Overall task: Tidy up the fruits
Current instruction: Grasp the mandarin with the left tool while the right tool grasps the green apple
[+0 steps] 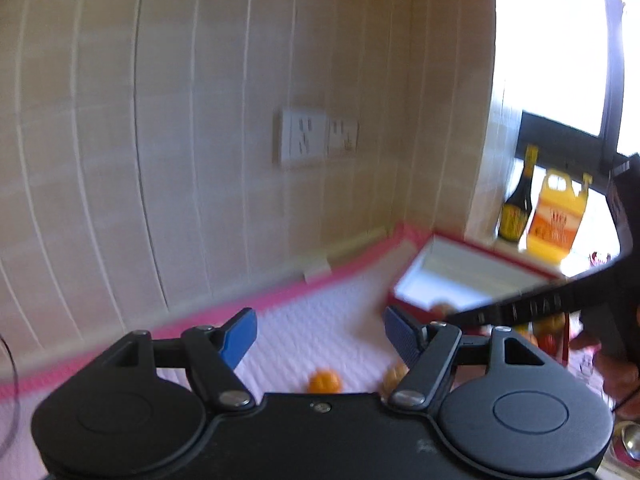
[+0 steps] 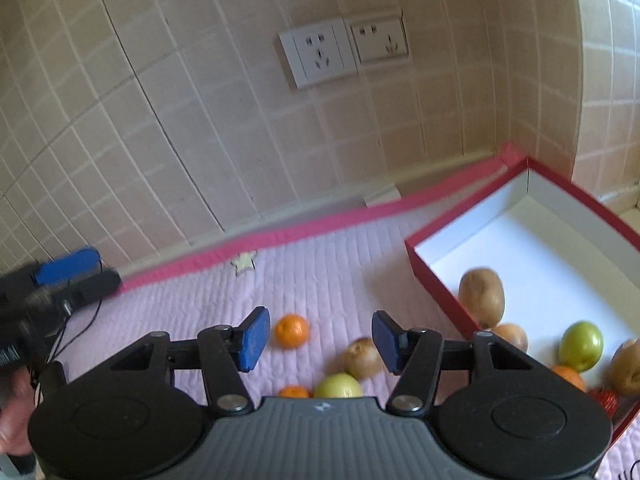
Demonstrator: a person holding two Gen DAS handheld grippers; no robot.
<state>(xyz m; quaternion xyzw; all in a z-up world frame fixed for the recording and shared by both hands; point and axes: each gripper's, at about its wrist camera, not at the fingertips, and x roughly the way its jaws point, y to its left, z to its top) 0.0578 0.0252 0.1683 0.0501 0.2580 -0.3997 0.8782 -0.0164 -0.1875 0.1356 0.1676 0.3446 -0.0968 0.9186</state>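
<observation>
My right gripper is open and empty above the pink quilted mat. Between and below its fingers lie an orange, a brown kiwi, a green fruit and a second orange. The red box at right holds a potato-like brown fruit, a green fruit, an orange and other fruits. My left gripper is open and empty; an orange and another fruit show under it. The left view is blurred.
A tiled wall with two white sockets stands behind the mat. A dark sauce bottle and a yellow jug sit on the window sill. The right gripper's arm crosses the box in the left view. The left gripper shows at far left in the right view.
</observation>
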